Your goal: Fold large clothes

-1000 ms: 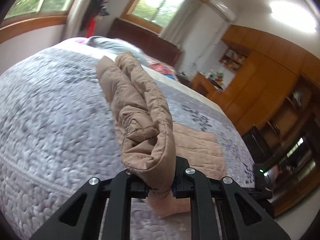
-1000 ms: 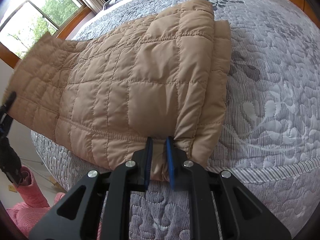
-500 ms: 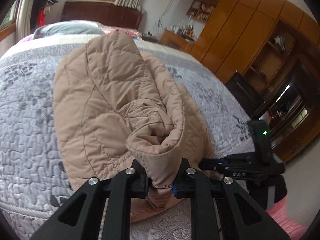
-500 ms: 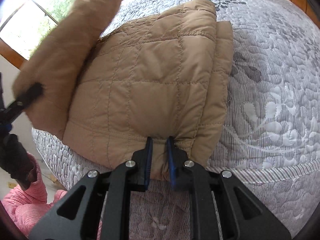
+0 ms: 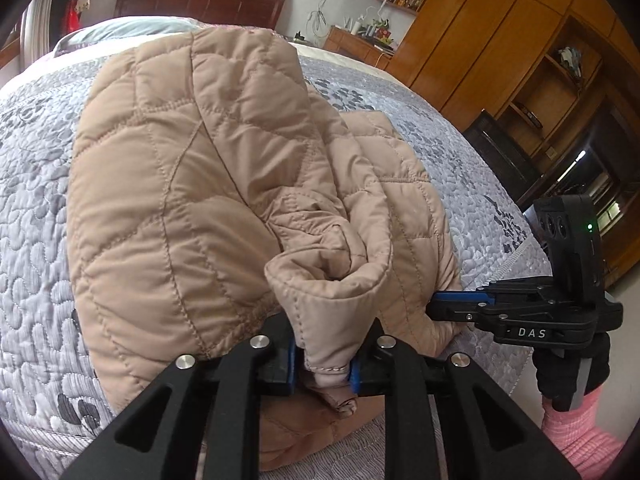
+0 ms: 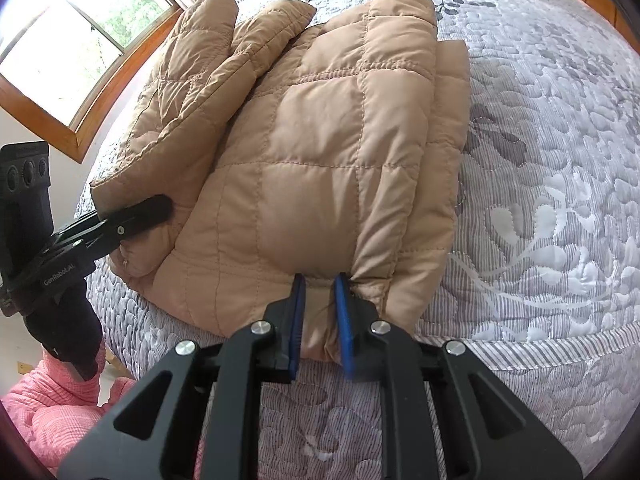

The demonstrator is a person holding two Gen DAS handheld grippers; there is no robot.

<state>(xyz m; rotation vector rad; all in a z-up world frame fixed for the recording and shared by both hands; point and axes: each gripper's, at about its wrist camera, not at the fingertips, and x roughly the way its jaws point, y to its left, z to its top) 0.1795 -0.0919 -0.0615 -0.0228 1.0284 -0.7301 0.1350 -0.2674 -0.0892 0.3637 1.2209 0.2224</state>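
Legible writing is limited to the tools: "DAS" in white on the side of the right gripper (image 5: pixel 436 307) as seen at the right edge of the left wrist view, and "GenRobot.AI" on the side of the left gripper (image 6: pixel 160 210) at the left edge of the right wrist view. The tan quilted jacket (image 6: pixel 332 152) lies partly folded on the bed (image 6: pixel 552 184), its near hem close to the bed's front edge and one sleeve (image 6: pixel 192 92) doubled back over the body at the upper left of the right wrist view. The left gripper (image 5: pixel 322 364) clamps the sleeve cuff (image 5: pixel 324 300) between its blue pads at the bottom centre of its own view; its jaws are opening, with the cuff between them and the pads pressing on it. The right gripper (image 6: pixel 320 320) pinches the jacket's near hem, fabric bunched between its pads. The bed carries a grey and white quilted cover with leaf and pebble stitching. The room shows a dark wooden headboard (image 5: pixel 200 0) at upper centre, orange-brown wooden cabinets (image 5: pixel 500 40) with open shelves at upper right, and a wood-framed window (image 6: pixel 80 64) at the upper left of the right wrist view. A pink sleeve (image 6: pixel 48 412) and dark glove (image 6: pixel 68 324) appear at lower left.
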